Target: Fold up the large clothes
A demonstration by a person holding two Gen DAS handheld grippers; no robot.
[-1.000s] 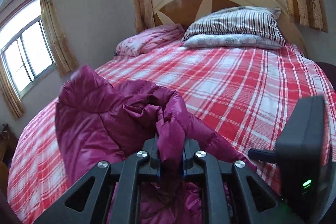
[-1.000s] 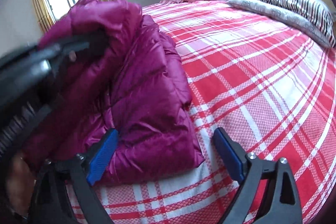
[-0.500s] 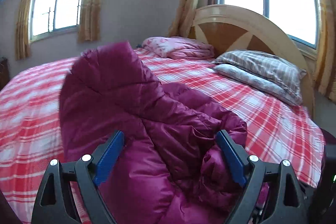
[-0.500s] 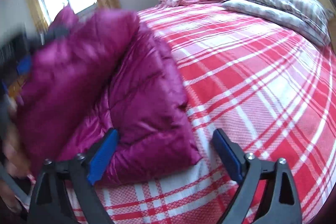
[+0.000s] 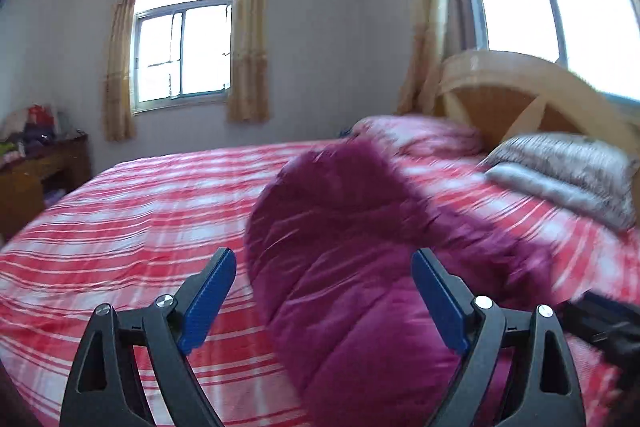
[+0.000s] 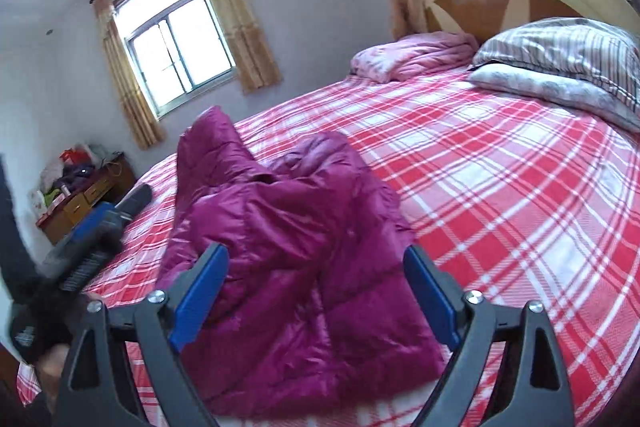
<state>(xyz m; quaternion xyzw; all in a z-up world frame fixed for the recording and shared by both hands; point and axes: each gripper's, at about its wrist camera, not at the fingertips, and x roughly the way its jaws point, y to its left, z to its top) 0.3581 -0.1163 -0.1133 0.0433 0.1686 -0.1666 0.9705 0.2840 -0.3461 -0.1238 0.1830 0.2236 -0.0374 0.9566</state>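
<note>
- The left gripper [image 5: 322, 295] is standing with its jaws spread wide and nothing pressed between the blue pads [image 5: 208, 301]; the padded cloth is only showing through the gap beyond them.
- The right gripper [image 6: 316, 291] is likewise gaping wide and gripping nothing, hovering over the near hem.
- From the right gripper, the magenta puffer jacket [image 6: 296, 259] is lying straight ahead at twelve o'clock, its long axis running away from the claw toward eleven o'clock, where a sleeve or collar end is sticking up (which of the two, I cannot tell).
- From the left gripper, the jacket [image 5: 352, 267] is sitting between twelve and one o'clock, bulging high and blurred.
- Judging by both views, the right gripper looks nearer the flat near hem, while the left gripper [image 6: 80, 255] is waiting at the jacket's nine o'clock side, so the left seems better placed for the raised end.
- The jacket is looking glossy, quilted in stitched panels and only loosely folded, with one flap lying over the body.
- It is resting near the foot edge of the red plaid bed [image 6: 500, 195], well apart from the pillows [image 6: 560, 67] at one o'clock.
</note>
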